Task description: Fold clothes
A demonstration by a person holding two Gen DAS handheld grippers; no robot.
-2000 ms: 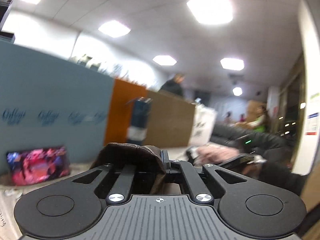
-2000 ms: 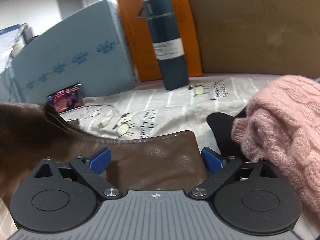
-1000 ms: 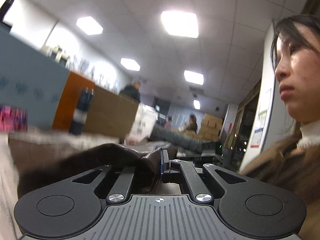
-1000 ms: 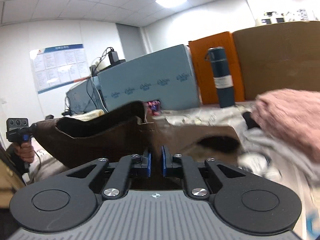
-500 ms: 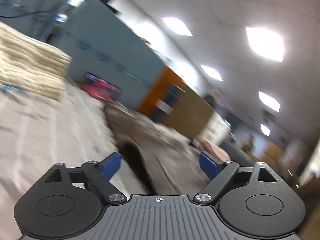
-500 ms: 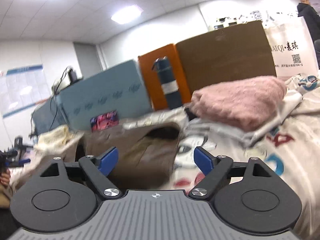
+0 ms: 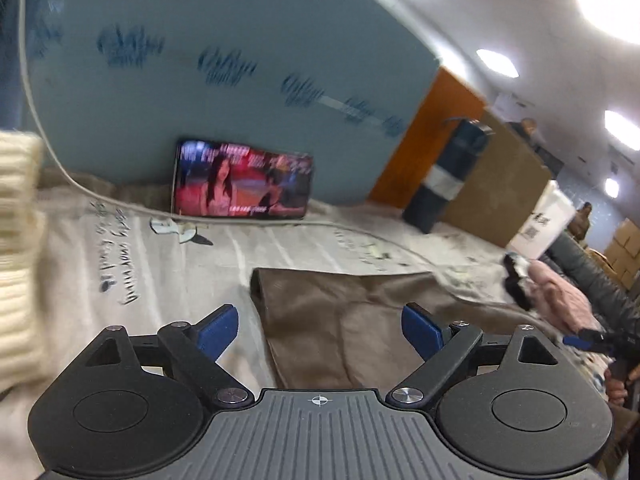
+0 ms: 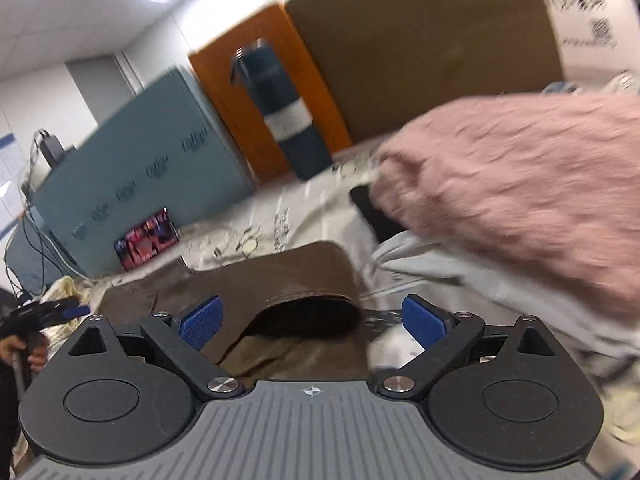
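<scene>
Left tongs and right tongs, each with blue pads spread wide and holding nothing; one second ago both sets were closed on the brown garment and carried it aloft; half a second ago they had already parted; the garment now lies flat on the printed sheet covering the desk, between and just ahead of both sets of pads. Left wrist view alone: cream knit at the left edge; a white cable running across the sheet toward the phone, which leans lit against the blue board. Right wrist view alone: the garment's open dark hem near the pads; pink fuzzy sweater on pale grey cloth at right; blue flask upright before the orange board and brown board.
</scene>
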